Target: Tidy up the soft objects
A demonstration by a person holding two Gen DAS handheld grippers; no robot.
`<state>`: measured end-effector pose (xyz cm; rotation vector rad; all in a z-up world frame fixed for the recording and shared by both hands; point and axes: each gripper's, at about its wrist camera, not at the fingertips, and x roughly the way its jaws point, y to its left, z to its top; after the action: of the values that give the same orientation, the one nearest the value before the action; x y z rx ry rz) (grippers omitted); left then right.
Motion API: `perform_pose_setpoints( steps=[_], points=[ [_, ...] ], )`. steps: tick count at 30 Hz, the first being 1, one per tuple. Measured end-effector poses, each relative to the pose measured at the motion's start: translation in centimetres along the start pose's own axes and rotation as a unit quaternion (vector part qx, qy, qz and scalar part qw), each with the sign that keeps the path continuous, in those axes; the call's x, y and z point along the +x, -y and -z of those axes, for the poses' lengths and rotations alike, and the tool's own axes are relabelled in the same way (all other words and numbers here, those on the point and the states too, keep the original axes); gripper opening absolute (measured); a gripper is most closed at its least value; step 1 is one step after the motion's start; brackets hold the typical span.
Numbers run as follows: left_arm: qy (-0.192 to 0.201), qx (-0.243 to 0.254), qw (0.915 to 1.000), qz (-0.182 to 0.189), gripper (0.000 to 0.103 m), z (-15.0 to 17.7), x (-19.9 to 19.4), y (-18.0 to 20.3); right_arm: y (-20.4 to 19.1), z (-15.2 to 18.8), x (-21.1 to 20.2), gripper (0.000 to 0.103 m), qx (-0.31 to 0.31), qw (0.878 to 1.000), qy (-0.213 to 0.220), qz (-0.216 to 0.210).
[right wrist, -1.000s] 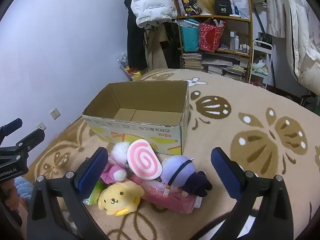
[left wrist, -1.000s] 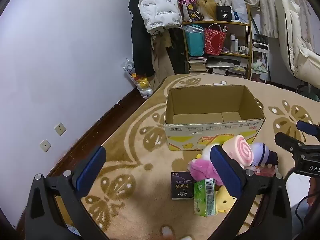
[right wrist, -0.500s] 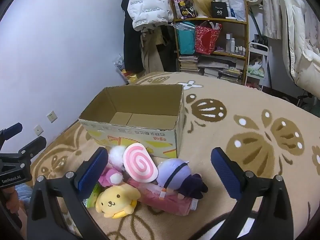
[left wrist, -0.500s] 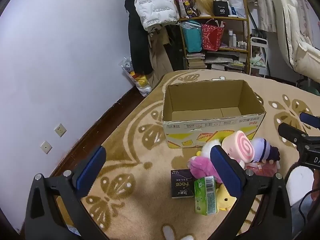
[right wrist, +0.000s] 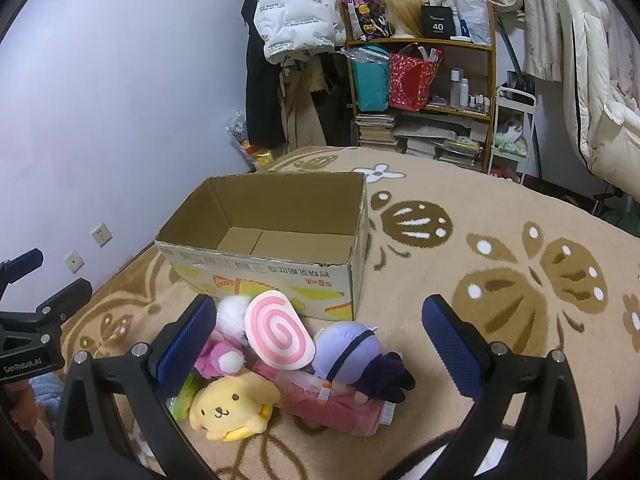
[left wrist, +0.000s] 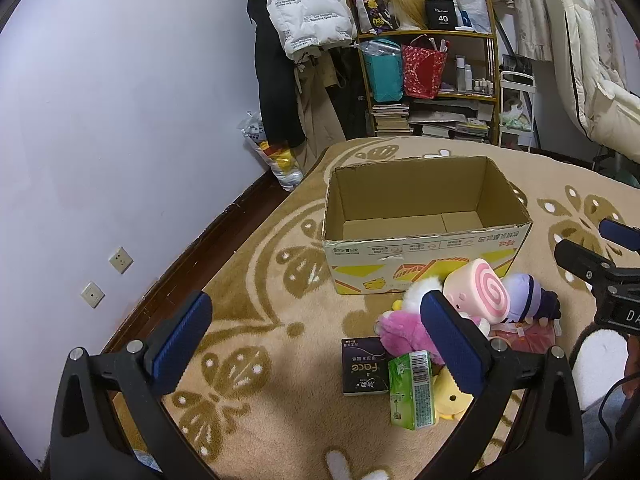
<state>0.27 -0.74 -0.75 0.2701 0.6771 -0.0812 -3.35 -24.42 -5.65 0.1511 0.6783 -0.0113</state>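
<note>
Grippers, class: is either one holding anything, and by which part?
Nothing is held. Left gripper and right gripper are open, above the carpet and the toy pile.

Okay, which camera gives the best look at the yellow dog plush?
The right wrist view: the yellow dog plush lies in full sight, face showing. In the left wrist view the left gripper's finger and a green pack hide most of it.

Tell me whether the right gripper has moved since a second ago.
Yes. In its own view the cardboard box and shelf sit lower and smaller, so the right gripper has risen or tilted up slightly, jaws wide open.
</note>
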Motion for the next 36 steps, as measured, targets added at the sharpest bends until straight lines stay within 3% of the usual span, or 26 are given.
perform_pose_setpoints(
  steps=[36],
  points=[
    [-0.007,0.009,0.9999,-0.006,0.103,0.09,0.37,0.01,-0.08,0.3,0.65,0.103,-0.009,1.0,-0.003,0.009]
  ],
)
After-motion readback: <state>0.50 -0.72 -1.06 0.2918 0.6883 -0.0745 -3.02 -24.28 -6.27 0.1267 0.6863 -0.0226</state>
